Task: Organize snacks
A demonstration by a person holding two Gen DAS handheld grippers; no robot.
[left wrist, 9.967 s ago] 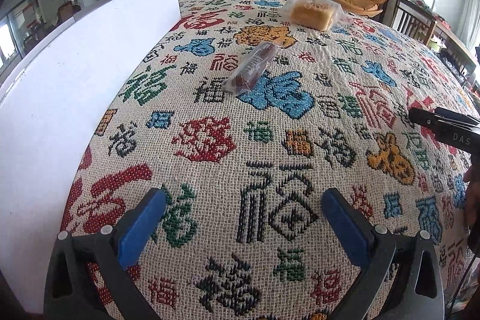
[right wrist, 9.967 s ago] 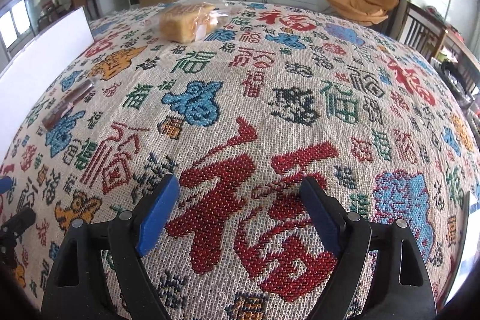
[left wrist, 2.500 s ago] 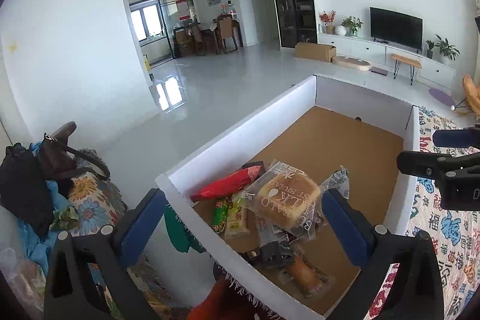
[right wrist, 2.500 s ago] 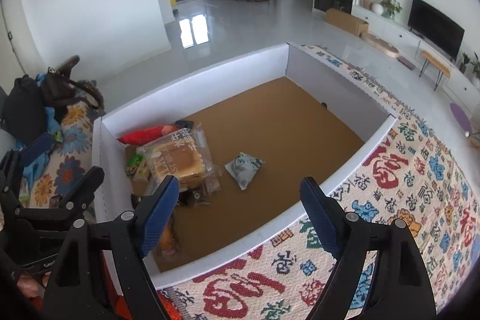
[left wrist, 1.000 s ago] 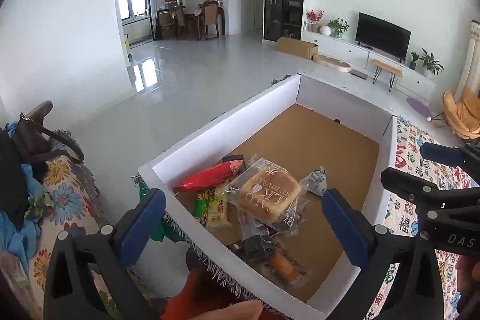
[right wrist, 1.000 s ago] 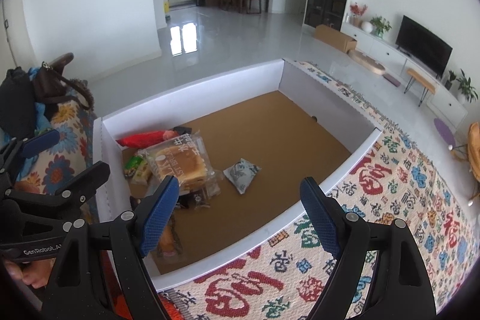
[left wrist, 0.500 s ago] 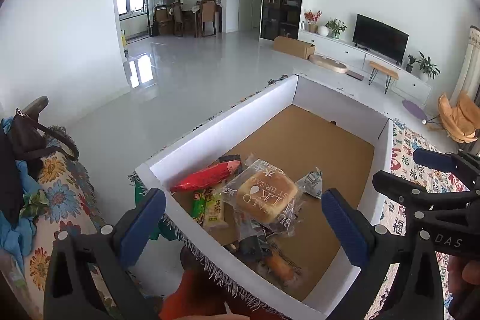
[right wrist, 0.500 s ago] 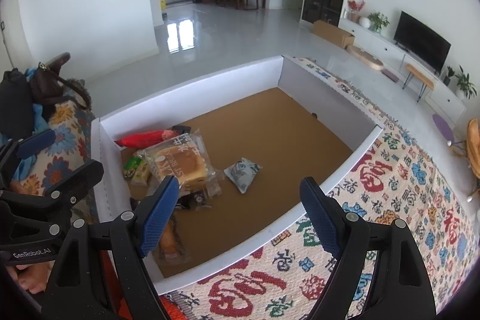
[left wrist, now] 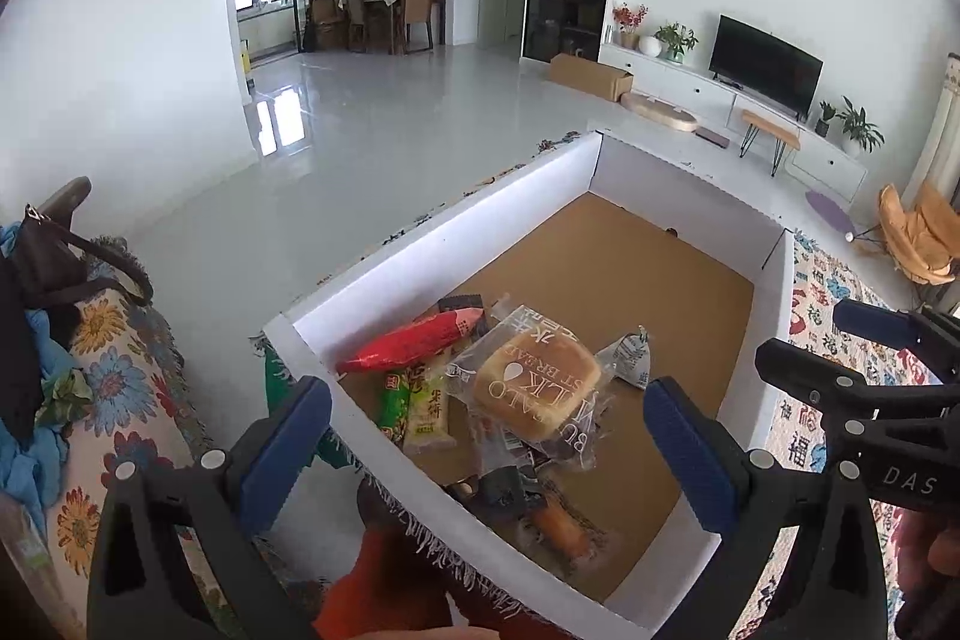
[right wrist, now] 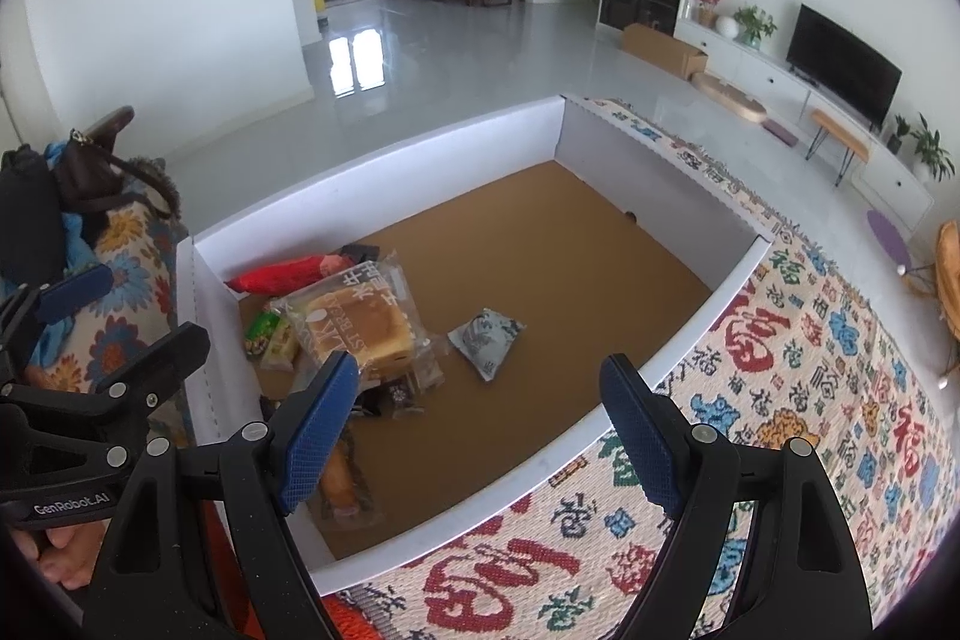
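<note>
A white cardboard box [left wrist: 444, 244] [right wrist: 372, 160] with a brown floor sits on the patterned tablecloth [right wrist: 828, 370]. Its near corner holds several snacks: a wrapped bread [left wrist: 534, 382] [right wrist: 360, 322], a red packet [left wrist: 414, 340] [right wrist: 276, 274], green packets [left wrist: 414, 406] [right wrist: 270, 334], a small grey pouch [left wrist: 627, 358] [right wrist: 486, 334] and an orange sausage [left wrist: 561, 526] [right wrist: 336, 484]. My left gripper [left wrist: 486, 442] is open and empty above the box's near end. My right gripper [right wrist: 474, 430] is open and empty above the box's table-side wall. Each gripper shows in the other's view.
A floral-covered seat with bags [left wrist: 60, 340] [right wrist: 78, 196] stands left of the box. Beyond lie a glossy floor, a TV cabinet [left wrist: 762, 100] and a dining set. The tablecloth runs off to the right.
Ten seconds ago both grippers faced the tablecloth with a sausage and bread lying on it. Over the last second both views have stayed over the box, drifting only slightly.
</note>
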